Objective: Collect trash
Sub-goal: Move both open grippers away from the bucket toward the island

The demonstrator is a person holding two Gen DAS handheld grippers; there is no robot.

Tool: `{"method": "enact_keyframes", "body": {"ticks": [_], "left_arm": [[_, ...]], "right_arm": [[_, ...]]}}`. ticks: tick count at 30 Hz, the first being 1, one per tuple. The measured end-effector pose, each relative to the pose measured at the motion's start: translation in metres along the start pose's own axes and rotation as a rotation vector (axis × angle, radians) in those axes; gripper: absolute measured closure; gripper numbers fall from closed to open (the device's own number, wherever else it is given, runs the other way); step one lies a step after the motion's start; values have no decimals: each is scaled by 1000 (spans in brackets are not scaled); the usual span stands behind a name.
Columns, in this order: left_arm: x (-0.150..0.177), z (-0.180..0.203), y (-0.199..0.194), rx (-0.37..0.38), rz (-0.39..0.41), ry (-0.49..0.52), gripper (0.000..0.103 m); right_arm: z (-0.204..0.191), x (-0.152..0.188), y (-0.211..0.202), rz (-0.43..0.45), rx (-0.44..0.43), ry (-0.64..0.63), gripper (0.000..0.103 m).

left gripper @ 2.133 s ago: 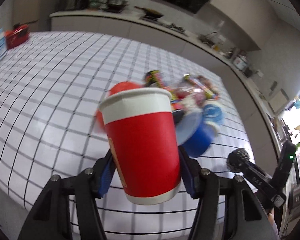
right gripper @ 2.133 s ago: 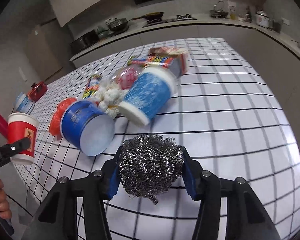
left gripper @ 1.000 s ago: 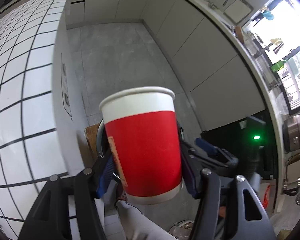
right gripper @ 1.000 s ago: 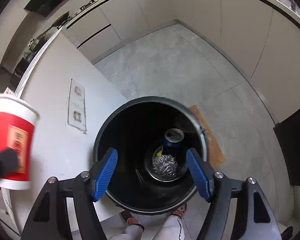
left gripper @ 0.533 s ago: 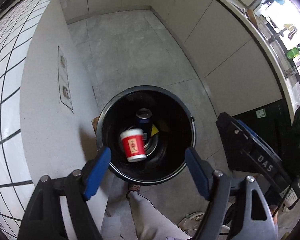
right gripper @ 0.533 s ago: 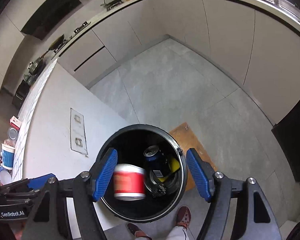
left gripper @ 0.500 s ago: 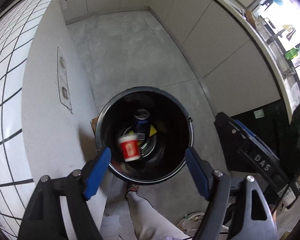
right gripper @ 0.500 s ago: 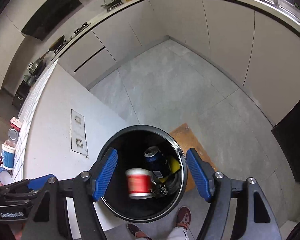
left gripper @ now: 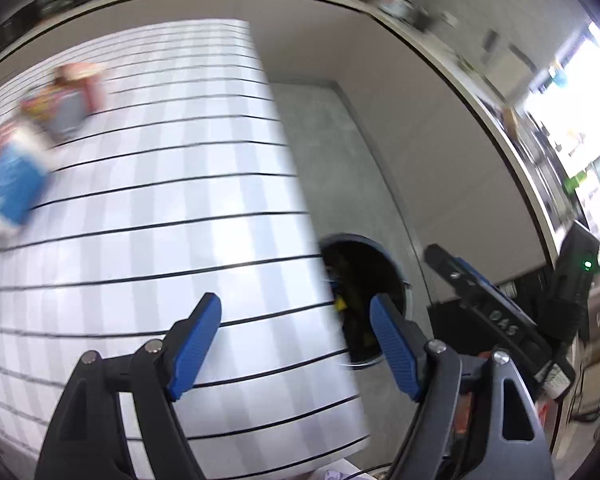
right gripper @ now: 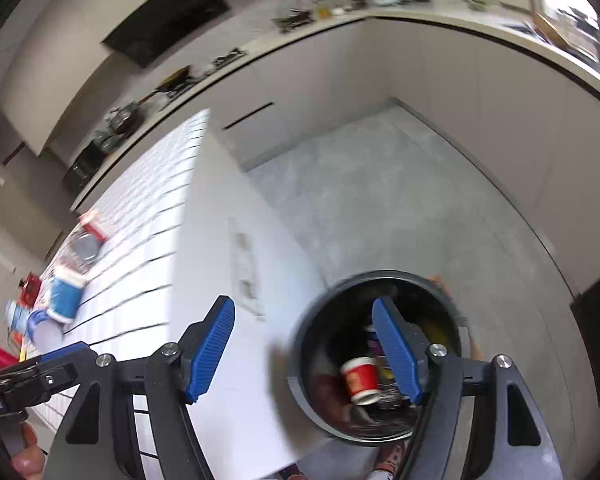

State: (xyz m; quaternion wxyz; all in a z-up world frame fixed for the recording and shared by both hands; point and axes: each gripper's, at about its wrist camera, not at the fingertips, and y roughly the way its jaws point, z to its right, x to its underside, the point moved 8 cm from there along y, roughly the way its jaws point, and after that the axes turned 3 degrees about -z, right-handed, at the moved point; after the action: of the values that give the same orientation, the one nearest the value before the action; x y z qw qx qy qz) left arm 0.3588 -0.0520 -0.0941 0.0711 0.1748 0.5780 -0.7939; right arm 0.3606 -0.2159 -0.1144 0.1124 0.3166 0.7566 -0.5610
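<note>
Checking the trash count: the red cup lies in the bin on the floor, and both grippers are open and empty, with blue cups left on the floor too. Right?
Not quite. In the right wrist view the red cup lies in the bin, and the right gripper and left gripper are open and empty. But the blue cups are on the checked counter, not the floor.
</note>
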Motion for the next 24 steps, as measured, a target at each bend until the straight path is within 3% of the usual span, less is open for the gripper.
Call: {"method": "enact_keyframes", "body": {"ticks": [8, 14, 24], "left_arm": [[22, -165, -62, -85, 72, -189, 25], [32, -262, -99, -162, 149, -259, 25], [28, -336, -113, -222, 209, -317, 25]], "right_arm": [[-145, 21, 16, -5, -77, -119, 30], [-237, 46, 39, -8, -98, -164, 30], [-328, 66, 64, -46, -117, -262, 30]]}}
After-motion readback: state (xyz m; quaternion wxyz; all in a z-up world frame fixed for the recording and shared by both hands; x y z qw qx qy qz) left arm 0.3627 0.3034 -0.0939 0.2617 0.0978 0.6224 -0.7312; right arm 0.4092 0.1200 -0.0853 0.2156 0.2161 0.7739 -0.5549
